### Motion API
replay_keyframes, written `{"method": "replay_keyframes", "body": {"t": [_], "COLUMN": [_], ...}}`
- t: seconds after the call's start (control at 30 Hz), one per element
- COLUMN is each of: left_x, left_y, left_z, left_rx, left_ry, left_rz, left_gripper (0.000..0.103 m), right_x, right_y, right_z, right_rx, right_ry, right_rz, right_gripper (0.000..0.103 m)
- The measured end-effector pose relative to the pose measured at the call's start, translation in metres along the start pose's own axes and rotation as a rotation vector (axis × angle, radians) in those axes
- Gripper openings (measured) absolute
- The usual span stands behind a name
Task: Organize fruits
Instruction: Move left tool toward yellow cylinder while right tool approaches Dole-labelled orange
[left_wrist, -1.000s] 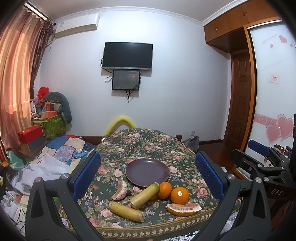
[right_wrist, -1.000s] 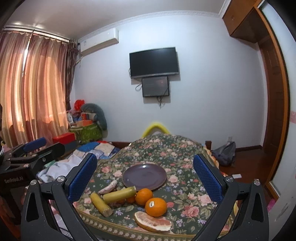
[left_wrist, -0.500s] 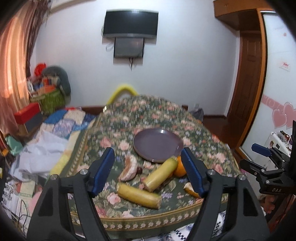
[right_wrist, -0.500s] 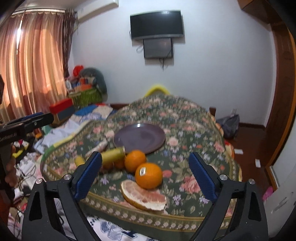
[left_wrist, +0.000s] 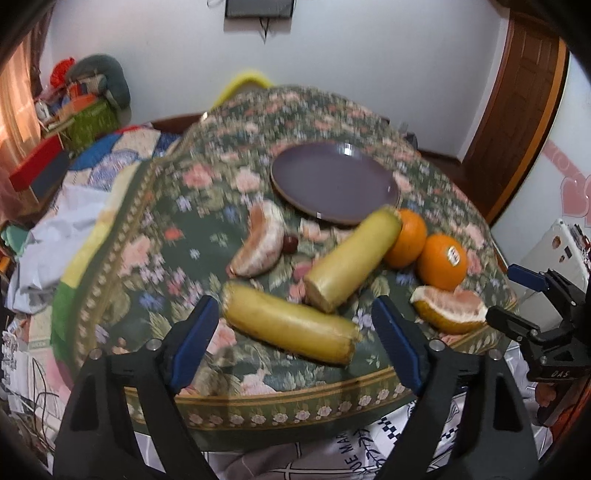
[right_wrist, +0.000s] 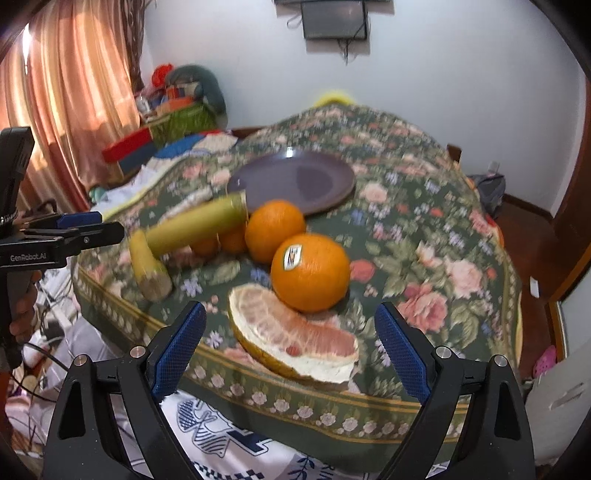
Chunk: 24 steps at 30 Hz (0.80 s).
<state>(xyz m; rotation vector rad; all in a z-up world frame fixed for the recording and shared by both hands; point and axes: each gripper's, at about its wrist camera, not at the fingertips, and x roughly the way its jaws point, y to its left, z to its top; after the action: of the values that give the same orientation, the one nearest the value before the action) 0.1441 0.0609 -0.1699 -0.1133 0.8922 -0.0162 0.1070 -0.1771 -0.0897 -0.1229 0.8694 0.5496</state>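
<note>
An empty purple plate sits mid-table on the floral cloth. In front of it lie two yellow-green cane pieces, a pomelo wedge, two oranges and a second pomelo wedge. My left gripper is open, its fingers either side of the near cane piece. My right gripper is open around the near pomelo wedge, just before the stickered orange.
The round table's cloth edge is right under both grippers. The other gripper shows at each view's side. A cluttered bed and boxes lie left, a wooden door right.
Both grippers have dropped and moved forward toward the fruit at the table's near edge. The left now frames the near cane piece, the right the near pomelo wedge. Both stay open.
</note>
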Motion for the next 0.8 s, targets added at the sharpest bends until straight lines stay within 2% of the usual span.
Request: {"method": "replay_keyframes", "body": {"t": [0.3, 0.37, 0.43, 0.57, 0.7, 0.8], "left_x": [0.042, 0.048, 0.054, 0.060, 0.057, 0.053], "left_y": [-0.003, -0.003, -0.002, 0.004, 0.005, 0.016], "left_z": [-0.011, -0.012, -0.014, -0.014, -0.014, -0.012], "left_rx": [-0.034, -0.043, -0.047, -0.071, -0.035, -0.033], "left_ry": [0.143, 0.143, 0.148, 0.152, 0.133, 0.122], "left_rz": [-0.039, -0.024, -0.012, -0.043, -0.008, 0.009], "left_gripper": [0.087, 0.093, 0.094, 0.096, 0.096, 0.096], "right_x": [0.040, 0.045, 0.049, 0.055, 0.063, 0.065], "right_y": [-0.005, -0.003, -0.002, 0.001, -0.002, -0.002], "right_z": [-0.011, -0.013, -0.013, -0.011, -0.008, -0.005], "right_rx": [0.009, -0.008, -0.031, -0.066, -0.042, -0.030], "right_ry": [0.126, 0.136, 0.138, 0.137, 0.144, 0.140], "right_rz": [0.039, 0.017, 0.001, -0.011, 0.018, 0.037], "right_gripper": [0.092, 0.092, 0.094, 0.091, 0.090, 0.081]}}
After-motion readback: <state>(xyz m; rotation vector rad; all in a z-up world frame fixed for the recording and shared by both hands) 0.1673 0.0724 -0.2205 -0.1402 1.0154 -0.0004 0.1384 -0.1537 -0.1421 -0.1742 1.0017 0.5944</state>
